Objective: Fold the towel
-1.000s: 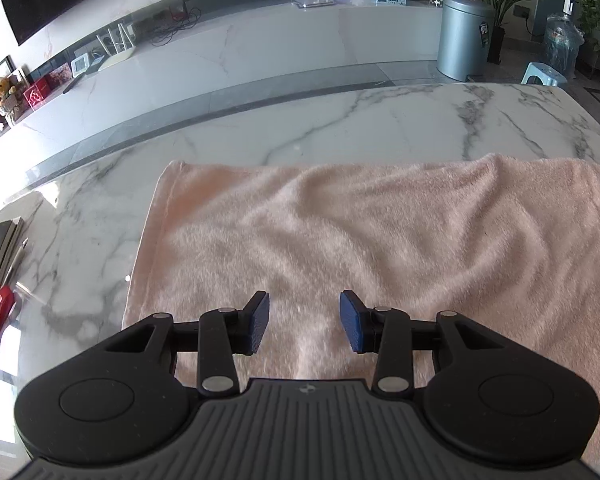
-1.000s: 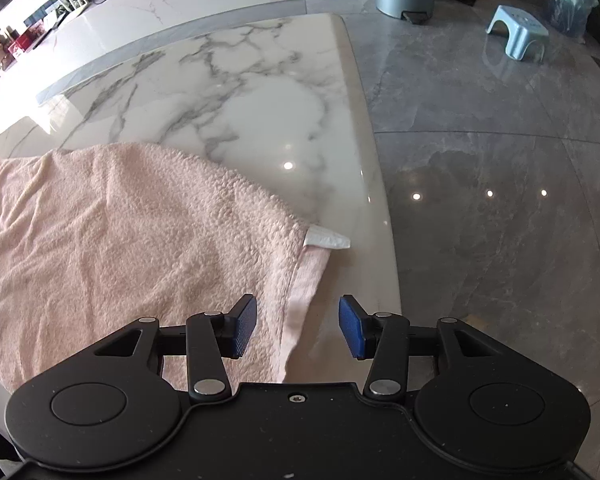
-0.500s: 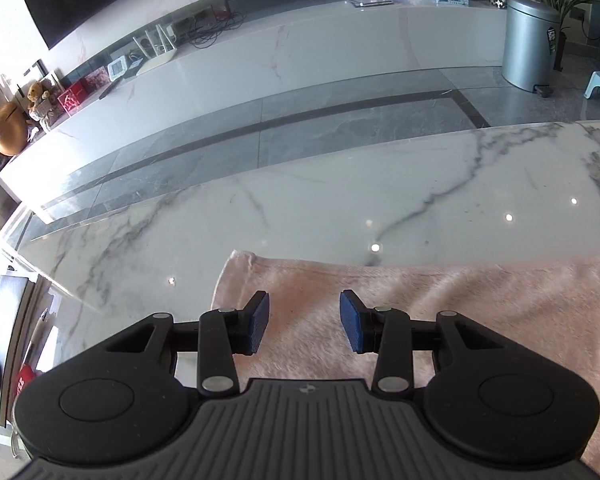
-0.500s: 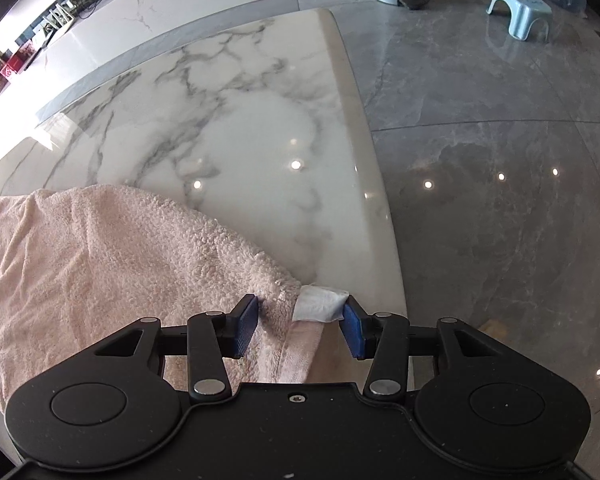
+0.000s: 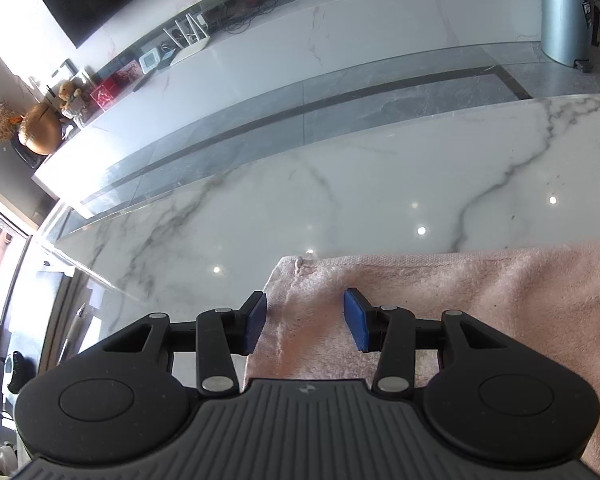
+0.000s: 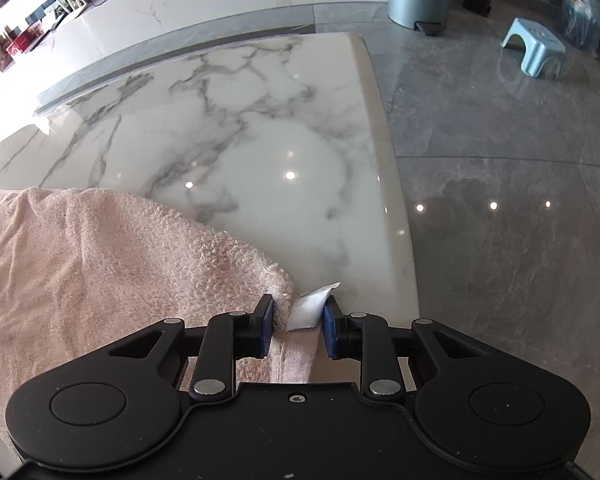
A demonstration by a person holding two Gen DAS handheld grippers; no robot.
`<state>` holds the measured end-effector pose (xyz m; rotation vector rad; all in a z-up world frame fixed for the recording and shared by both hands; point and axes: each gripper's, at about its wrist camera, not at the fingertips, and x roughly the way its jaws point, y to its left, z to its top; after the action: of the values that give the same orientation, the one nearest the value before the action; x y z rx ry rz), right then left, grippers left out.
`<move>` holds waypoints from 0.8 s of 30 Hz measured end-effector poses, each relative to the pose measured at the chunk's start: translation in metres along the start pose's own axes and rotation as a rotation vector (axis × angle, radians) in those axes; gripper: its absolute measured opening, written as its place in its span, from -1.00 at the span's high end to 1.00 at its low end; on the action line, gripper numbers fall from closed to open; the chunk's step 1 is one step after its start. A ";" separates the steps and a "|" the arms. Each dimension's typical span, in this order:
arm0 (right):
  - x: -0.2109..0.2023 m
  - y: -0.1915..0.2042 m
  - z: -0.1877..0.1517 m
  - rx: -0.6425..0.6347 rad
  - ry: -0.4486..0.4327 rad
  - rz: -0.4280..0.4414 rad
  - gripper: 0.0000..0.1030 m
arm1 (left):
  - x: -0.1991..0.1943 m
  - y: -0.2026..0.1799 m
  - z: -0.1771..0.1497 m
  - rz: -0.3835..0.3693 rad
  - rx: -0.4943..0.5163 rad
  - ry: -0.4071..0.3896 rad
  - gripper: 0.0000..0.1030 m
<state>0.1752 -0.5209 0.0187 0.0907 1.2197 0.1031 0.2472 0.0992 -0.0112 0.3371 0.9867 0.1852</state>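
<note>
at towel (image 6: 100,264) corner, right hand-held gripper (image 6: 296,330) just closed.

Towel (image 6: 100,264): pink terry cloth, looped, rough, matt. Label (image 6: 310,306): smooth white fabric. Table (image 6: 284,128): polished veined marble, glossy. Bin (image 5: 566,12): brushed metal. Stool (image 6: 534,46): plastic.
</note>
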 end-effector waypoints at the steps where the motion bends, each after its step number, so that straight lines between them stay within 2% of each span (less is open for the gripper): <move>1: -0.001 0.002 0.002 -0.007 -0.010 0.002 0.55 | 0.000 0.003 -0.002 0.006 -0.007 0.005 0.19; 6: -0.009 0.021 0.014 -0.058 -0.057 0.059 0.55 | -0.003 0.018 -0.009 0.022 -0.032 0.024 0.19; 11: -0.024 0.041 0.010 -0.162 -0.035 0.107 0.55 | -0.006 0.016 -0.008 0.034 -0.024 0.023 0.19; 15: -0.033 0.068 -0.011 -0.318 0.050 0.187 0.55 | -0.006 0.017 -0.010 0.032 -0.031 0.018 0.20; 17: -0.030 0.086 -0.032 -0.417 0.157 0.280 0.55 | -0.006 0.019 -0.010 0.025 -0.045 0.018 0.20; 19: -0.028 0.096 -0.045 -0.469 0.193 0.304 0.54 | -0.003 0.020 -0.012 0.019 -0.055 0.019 0.20; 21: -0.030 0.098 -0.052 -0.474 0.178 0.308 0.50 | -0.004 0.020 -0.012 0.019 -0.057 0.020 0.20; 24: -0.034 0.084 -0.046 -0.378 0.127 0.298 0.47 | -0.005 0.019 -0.011 0.025 -0.051 0.019 0.20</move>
<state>0.1179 -0.4418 0.0456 -0.0658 1.2876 0.6038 0.2350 0.1173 -0.0060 0.3014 0.9947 0.2362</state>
